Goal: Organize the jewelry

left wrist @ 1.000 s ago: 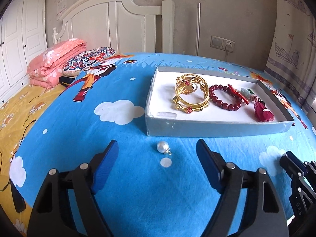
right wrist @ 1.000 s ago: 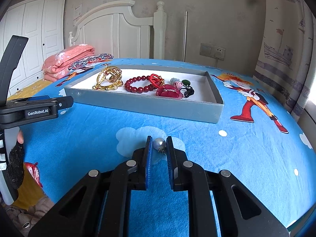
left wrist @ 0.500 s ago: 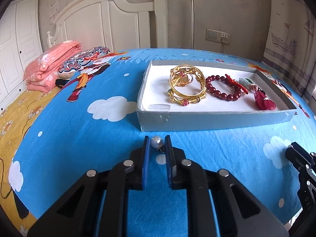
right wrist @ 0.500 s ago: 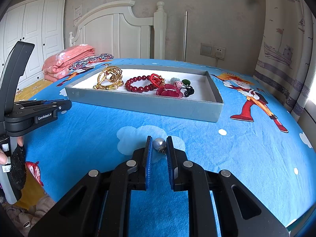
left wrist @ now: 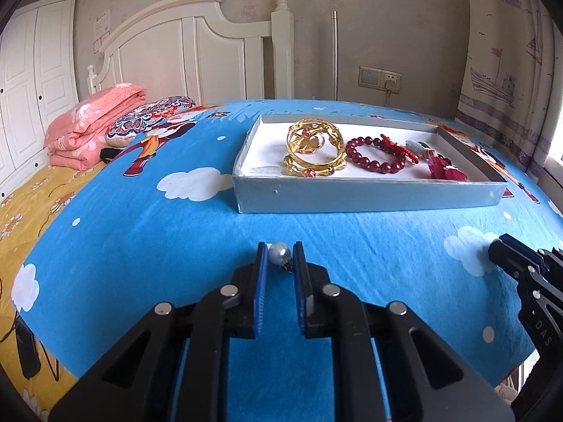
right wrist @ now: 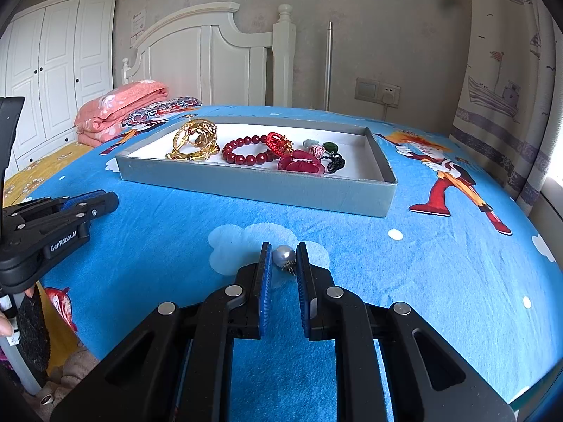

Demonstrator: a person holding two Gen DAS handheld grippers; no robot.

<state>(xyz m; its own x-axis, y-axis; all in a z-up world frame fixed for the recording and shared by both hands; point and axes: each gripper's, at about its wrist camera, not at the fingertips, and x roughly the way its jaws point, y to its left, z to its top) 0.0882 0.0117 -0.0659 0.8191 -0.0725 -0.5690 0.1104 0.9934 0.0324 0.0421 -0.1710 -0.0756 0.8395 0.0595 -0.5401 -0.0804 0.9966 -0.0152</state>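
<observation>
My left gripper (left wrist: 278, 258) closed on its pearl earring (left wrist: 279, 254); right gripper (right wrist: 284, 260) clamps another pearl (right wrist: 284, 256). Both still go into tray (left wrist: 369, 197) ahead.

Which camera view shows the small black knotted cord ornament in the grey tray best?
The right wrist view: the black knotted cord ornament lies unobstructed near the grey tray's right end. In the left wrist view I cannot make it out among the items there.
</observation>
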